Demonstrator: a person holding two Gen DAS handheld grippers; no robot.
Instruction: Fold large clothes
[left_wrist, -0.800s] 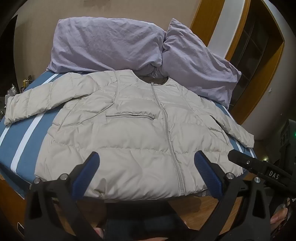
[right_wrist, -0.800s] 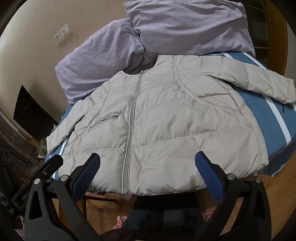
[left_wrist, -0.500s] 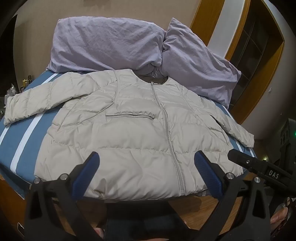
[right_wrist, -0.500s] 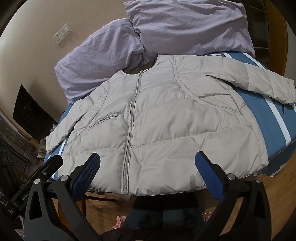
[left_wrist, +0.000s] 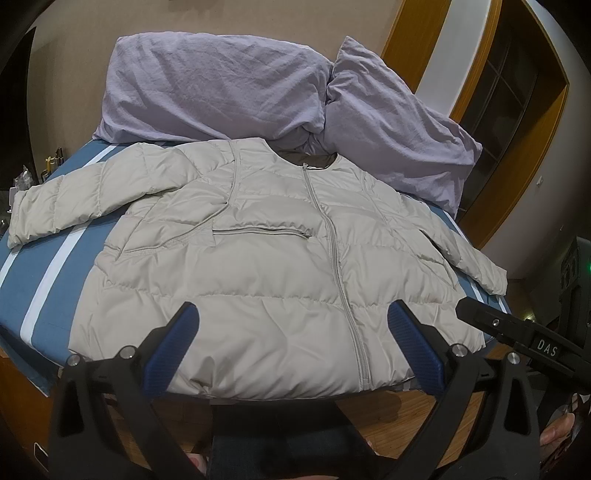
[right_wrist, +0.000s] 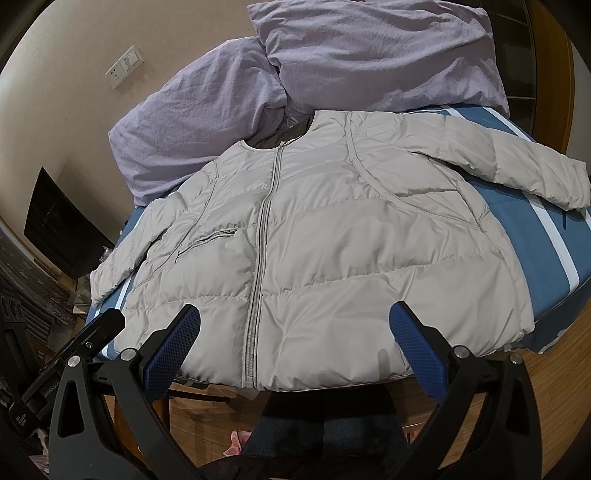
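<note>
Jacket (left_wrist: 266, 273), pale grey, quilted, lies flat and zipped on the bed (left_wrist: 44, 280); both tongs (left_wrist: 295, 347) (right_wrist: 295, 347) gape apart.

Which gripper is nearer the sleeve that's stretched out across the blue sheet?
Left. The left gripper hovers open over the jacket's hem on the side of that sleeve. The right gripper hovers open over the hem farther toward the other sleeve.

The puffy coat (left_wrist: 258, 273) is smooth, slightly shiny cloth. The purple pillows (left_wrist: 221, 92) are soft, wrinkly cloth. At 6 o'clock, the floor (right_wrist: 546, 417) is wood.
</note>
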